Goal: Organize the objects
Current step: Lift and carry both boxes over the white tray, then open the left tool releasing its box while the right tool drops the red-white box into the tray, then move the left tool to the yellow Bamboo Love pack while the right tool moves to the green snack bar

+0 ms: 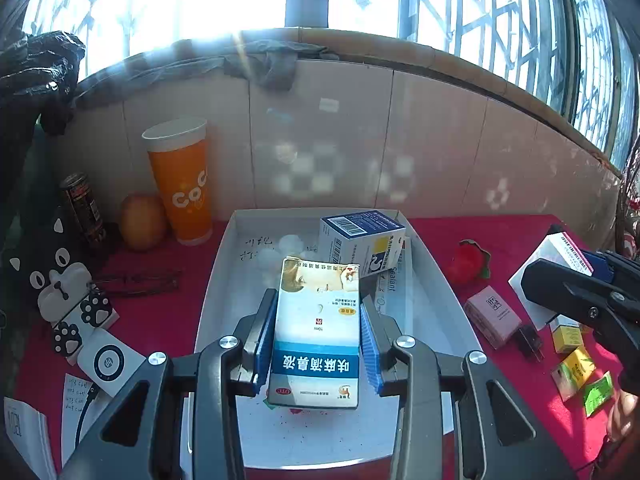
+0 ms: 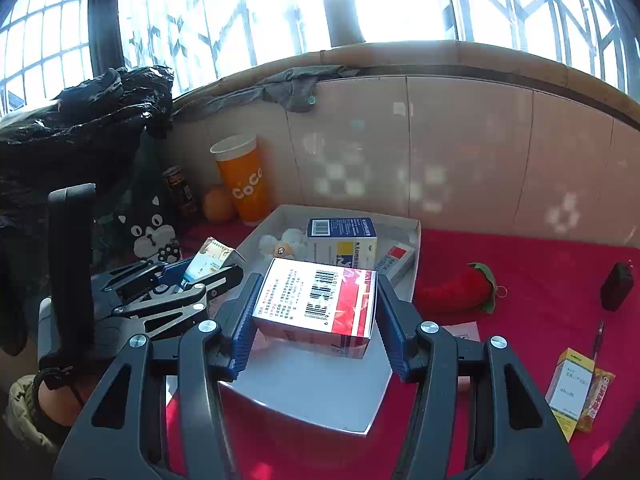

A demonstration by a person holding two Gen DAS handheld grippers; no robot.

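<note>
In the left wrist view, the left hand-held gripper [image 1: 316, 336] pinches a tall blue-and-white cardboard medicine carton [image 1: 316, 332] at centre frame, its blue ribbed pads pressed on the carton's two long sides. The carton's long axis runs straight away from the camera, along the fingers, toward the upper middle of the frame. It hangs over the shallow white cardboard tray [image 1: 216, 280] on the red-covered tabletop [image 1: 160, 312]; whether its underside touches the tray floor cannot be told. Ahead of it, in the tray's far end, stands a squat white-and-navy cardboard box with a barcode [image 1: 362, 242], and free floor appears to lie just left of that box. The right hand-held gripper's black body shows at the right edge.

In the right wrist view, the right hand-held gripper [image 2: 316, 312] clamps a flat red-and-white cardboard box with barcodes [image 2: 320, 304] at centre frame, pads on its two short ends, so its long axis lies across the fingers, left to right. It hovers above the tray's near corner; the white-and-navy box sits beyond it, toward upper centre. The left hand-held gripper and its carton appear at the left of the frame, over the tray's left wall. Judged from this, both hands are equally near the tray, and each carton needs only lowering into open floor short of the navy box.
</note>
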